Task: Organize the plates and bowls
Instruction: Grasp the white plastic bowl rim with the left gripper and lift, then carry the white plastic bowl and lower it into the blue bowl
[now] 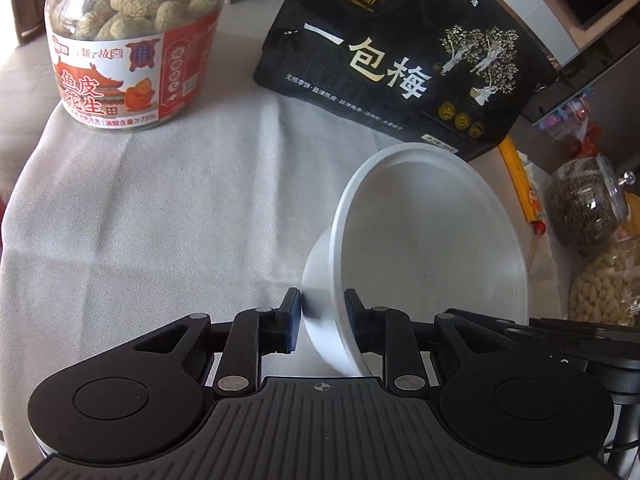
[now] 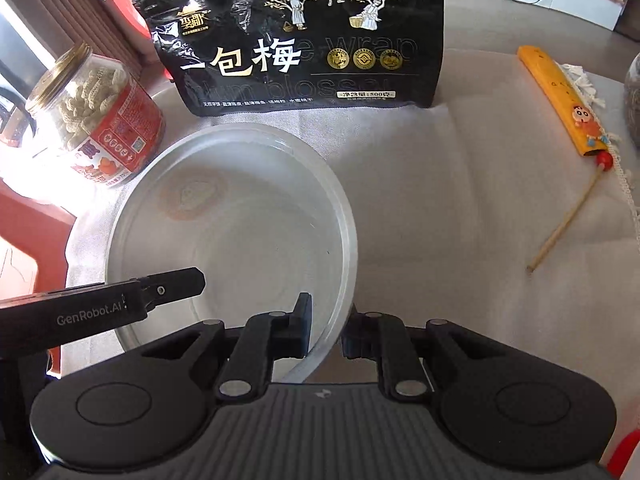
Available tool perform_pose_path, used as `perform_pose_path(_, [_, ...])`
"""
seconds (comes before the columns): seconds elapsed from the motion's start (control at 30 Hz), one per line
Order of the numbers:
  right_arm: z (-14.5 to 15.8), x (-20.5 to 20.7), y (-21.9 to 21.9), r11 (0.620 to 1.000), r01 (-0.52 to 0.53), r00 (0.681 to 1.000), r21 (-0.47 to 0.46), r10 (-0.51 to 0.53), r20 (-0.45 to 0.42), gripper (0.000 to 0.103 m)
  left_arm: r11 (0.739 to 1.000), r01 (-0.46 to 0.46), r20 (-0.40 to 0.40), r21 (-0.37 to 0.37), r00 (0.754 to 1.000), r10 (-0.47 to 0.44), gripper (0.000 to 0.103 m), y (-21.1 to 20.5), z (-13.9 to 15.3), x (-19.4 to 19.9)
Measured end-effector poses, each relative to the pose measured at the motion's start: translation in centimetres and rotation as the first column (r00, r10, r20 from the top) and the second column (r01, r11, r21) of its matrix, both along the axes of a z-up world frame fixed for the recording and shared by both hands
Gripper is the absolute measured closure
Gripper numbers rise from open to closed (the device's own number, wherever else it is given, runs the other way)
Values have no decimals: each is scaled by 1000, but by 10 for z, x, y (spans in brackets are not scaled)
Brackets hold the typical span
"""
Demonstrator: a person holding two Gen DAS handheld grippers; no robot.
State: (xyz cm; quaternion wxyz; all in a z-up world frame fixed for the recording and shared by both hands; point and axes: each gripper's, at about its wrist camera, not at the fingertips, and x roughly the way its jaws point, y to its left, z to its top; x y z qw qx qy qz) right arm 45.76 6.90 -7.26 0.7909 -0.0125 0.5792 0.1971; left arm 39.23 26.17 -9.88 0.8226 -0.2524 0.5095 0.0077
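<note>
At the bottom of the left wrist view, the left gripper [image 1: 322,312] is seen clamped on the wall of a white bowl [image 1: 424,240], one finger outside and one inside. The bowl is tipped, with its open mouth turned to the right of the frame. In the right wrist view, the right gripper [image 2: 326,320] is pinched shut on the rim of a clear bowl [image 2: 240,216] at the lower middle. That bowl's mouth faces up, and it spreads to the upper left of its gripper. A finger of the left gripper is seen poking in from the left edge, over the clear bowl.

So the two bowls are held very near each other, and stacking is probably next.

Farther back on the white cloth [image 1: 160,208], a peanut jar [image 1: 132,40] and a black snack bag [image 1: 400,68] are stood.
</note>
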Motion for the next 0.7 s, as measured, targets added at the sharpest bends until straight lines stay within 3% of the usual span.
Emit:
perform_pose_path(0.17, [-7,9,2,999,46,999,13,-46,-8,88,1000,-10,3,4,1000,10,78,1,-2,3])
perform_pose_path(0.3, [-17,12,4,996,84,995,29,-82,-62,88,1000,-15,5,-18,1000,15,78,5,-3,6])
perform_pose_path(0.4, [-8,7,2,995,95,993,43,-92,-70,87,999,-11,43,-31,999,12,77,7,17,-2])
perform_pose_path(0.5, [31,-10,-6,995,66,998,78,-67,12,88,1000,16,177,-4,984,-16,73,0,71,-24])
perform_pose_path(0.63, [109,-52,-30,991,-10,985,134,-13,171,88,999,38,386,9,922,-38,73,-13,142,-73])
perform_pose_path(0.7, [144,-82,-46,992,-55,961,114,21,276,88,997,74,441,-16,896,-59,73,-22,162,-94])
